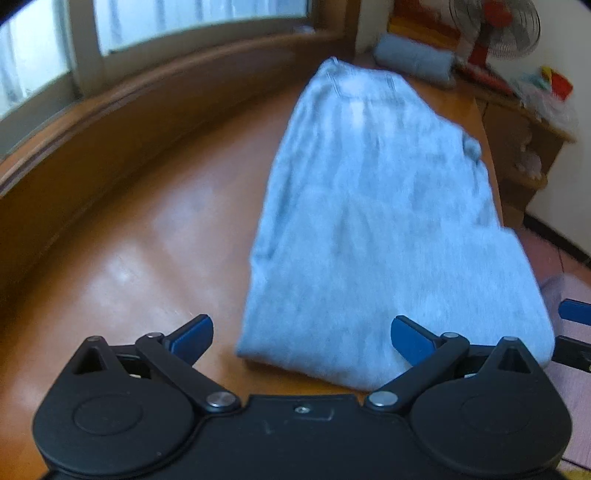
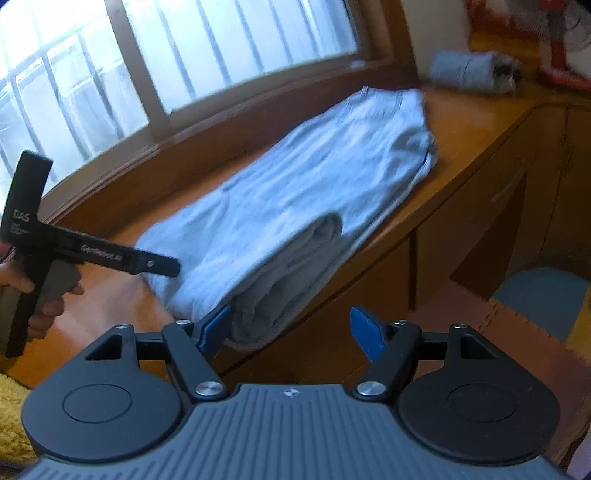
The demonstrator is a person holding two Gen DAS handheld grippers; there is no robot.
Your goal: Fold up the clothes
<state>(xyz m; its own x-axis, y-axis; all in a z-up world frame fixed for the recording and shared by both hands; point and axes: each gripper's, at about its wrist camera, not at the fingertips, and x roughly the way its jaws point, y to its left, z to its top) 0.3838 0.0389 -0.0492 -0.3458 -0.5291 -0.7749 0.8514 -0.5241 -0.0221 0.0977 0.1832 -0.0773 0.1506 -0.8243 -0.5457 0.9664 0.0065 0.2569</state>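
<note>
Garment: grey trousers (image 1: 369, 206) lie lengthwise on my wooden desk (image 1: 155, 229), waistband at the far end, the near end just ahead of both my tongs.
Fold so far: I judge the legs are already laid one over the other, since the right wrist view shows stacked layers along the right-hand edge (image 2: 280, 266), which hangs slightly past the desk's edge.
Left tongs: my left gripper (image 1: 301, 338) is spread wide and holds nothing; its right finger overlaps the cloth's near edge in the view, and I cannot tell whether it touches.
Right tongs: my right gripper (image 2: 290, 328) is also wide apart and empty, with its left finger right by the near right corner.
Left to do: the trousers are still long, so I judge the crosswise folds, near end carried toward the waistband, are not yet done.
Far end: a rolled grey cloth (image 1: 413, 61) sits beyond the waistband, near a fan (image 1: 498, 27).
Sharpness: both views are blurred, so fine creases are unclear.
</note>
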